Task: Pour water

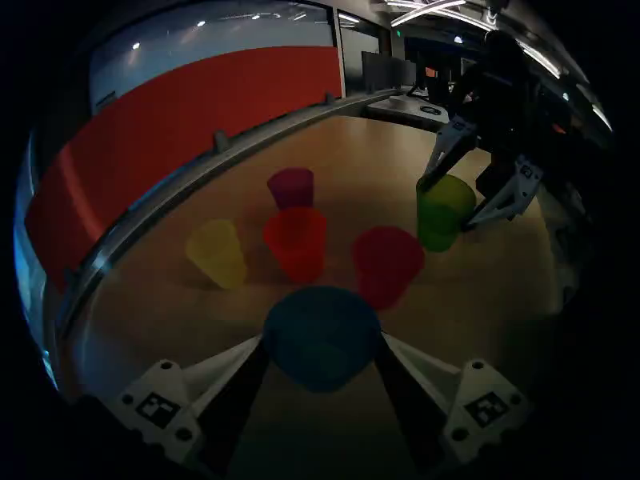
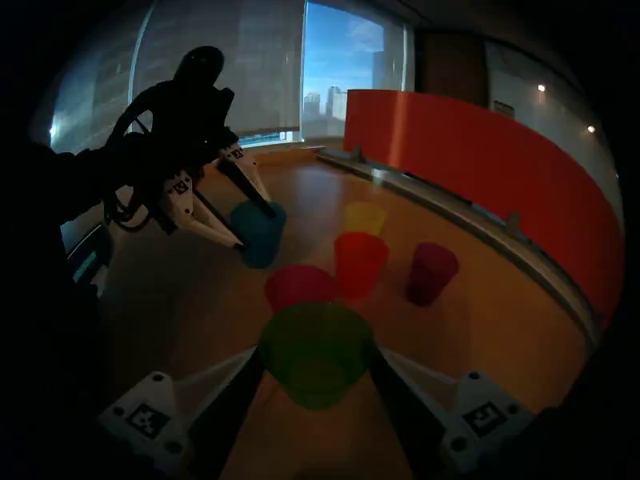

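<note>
Left gripper view, blue cup point(image 1: 322, 324) gripped in claw point(image 1: 322, 342)

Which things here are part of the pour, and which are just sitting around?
In the job:
blue cup, held in left gripper
green cup, held in right gripper

Probably just lying about, on the table:
yellow cup
orange cup
red cup
purple cup

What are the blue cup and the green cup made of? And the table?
The blue cup looks like smooth plastic, slightly see-through. The green cup too: light glows through its wall. The table looks like wood or wood-look laminate, softly shiny; can't tell which.
</note>
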Action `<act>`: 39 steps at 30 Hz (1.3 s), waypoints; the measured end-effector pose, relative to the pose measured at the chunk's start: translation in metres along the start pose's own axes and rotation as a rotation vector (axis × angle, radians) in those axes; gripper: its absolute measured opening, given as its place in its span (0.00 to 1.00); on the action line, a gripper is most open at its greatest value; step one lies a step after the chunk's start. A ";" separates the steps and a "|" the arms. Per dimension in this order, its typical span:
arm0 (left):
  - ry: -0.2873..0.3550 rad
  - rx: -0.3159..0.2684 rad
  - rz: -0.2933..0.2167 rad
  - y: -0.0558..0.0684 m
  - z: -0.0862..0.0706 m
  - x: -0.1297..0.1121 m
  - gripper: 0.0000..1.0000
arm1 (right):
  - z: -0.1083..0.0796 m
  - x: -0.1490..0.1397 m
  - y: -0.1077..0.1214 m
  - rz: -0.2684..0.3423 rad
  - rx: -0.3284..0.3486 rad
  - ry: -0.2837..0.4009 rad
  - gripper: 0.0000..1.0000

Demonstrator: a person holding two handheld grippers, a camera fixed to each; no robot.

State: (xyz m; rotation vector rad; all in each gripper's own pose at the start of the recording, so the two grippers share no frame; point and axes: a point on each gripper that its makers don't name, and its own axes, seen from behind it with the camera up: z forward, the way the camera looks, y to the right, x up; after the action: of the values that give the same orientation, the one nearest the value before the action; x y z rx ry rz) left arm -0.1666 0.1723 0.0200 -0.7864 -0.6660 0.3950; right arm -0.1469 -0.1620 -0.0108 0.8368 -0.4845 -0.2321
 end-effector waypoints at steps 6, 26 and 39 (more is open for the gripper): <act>-0.020 -0.016 0.000 0.002 0.009 -0.009 0.87 | 0.006 -0.007 0.002 0.002 0.003 -0.015 0.92; -0.036 -0.038 -0.022 0.005 0.024 -0.025 0.87 | 0.018 -0.021 0.007 0.018 -0.004 -0.033 0.91; -0.070 -0.029 -0.015 0.006 0.026 -0.039 0.87 | 0.022 -0.036 0.006 0.041 -0.011 -0.039 0.92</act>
State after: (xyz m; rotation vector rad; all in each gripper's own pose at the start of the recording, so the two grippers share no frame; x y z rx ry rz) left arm -0.2125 0.1678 0.0136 -0.7977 -0.7440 0.4010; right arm -0.1892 -0.1590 -0.0052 0.8119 -0.5360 -0.2136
